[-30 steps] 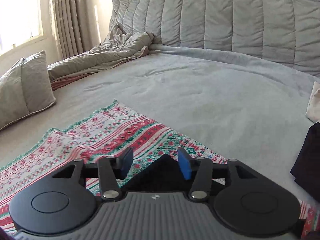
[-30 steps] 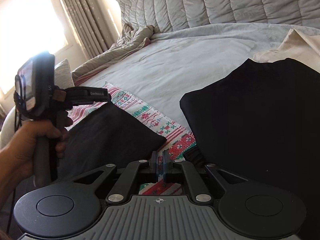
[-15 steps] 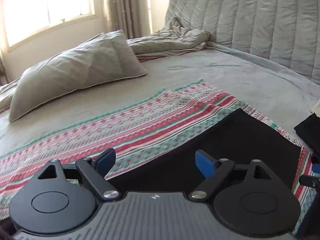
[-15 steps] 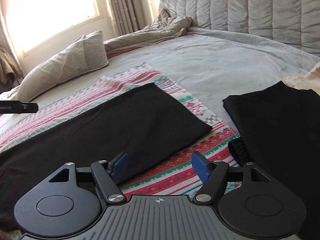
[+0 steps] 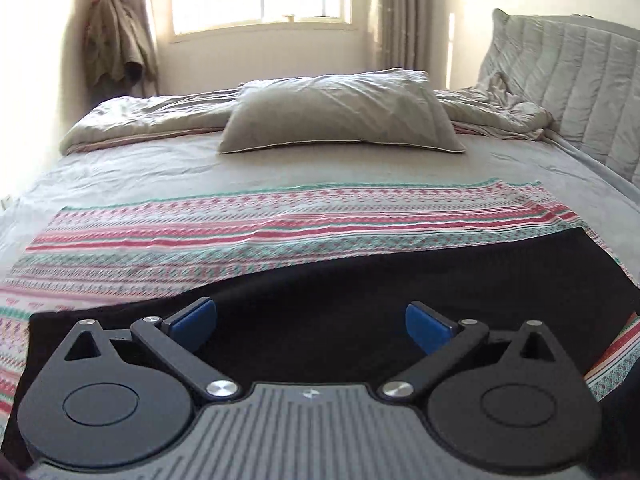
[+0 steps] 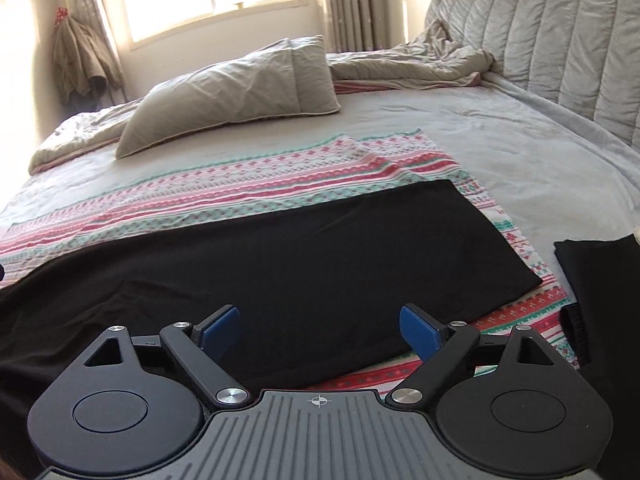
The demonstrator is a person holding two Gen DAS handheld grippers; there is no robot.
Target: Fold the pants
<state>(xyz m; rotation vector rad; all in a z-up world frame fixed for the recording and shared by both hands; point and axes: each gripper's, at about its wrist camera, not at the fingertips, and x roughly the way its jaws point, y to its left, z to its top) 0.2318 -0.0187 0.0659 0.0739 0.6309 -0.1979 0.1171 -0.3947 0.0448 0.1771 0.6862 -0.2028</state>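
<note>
Black pants (image 6: 304,256) lie flat as a long folded strip across a red, green and white patterned cloth (image 6: 248,184) on the bed. In the left wrist view the same pants (image 5: 360,292) fill the lower middle. My left gripper (image 5: 311,322) hangs open above them, its blue pads (image 5: 192,320) wide apart with nothing between. My right gripper (image 6: 319,326) hovers above the pants near their right end; its jaws are still opening and hold nothing.
A grey pillow (image 5: 340,112) and a rumpled grey duvet (image 5: 496,116) lie at the far side of the bed under a bright window. A quilted grey headboard (image 6: 552,32) rises at the right. Another folded black garment (image 6: 600,280) sits at the right.
Both grippers let go and opened wide, then drew up and back, swinging left toward the window. The black pants now lie flat on the patterned cloth.
</note>
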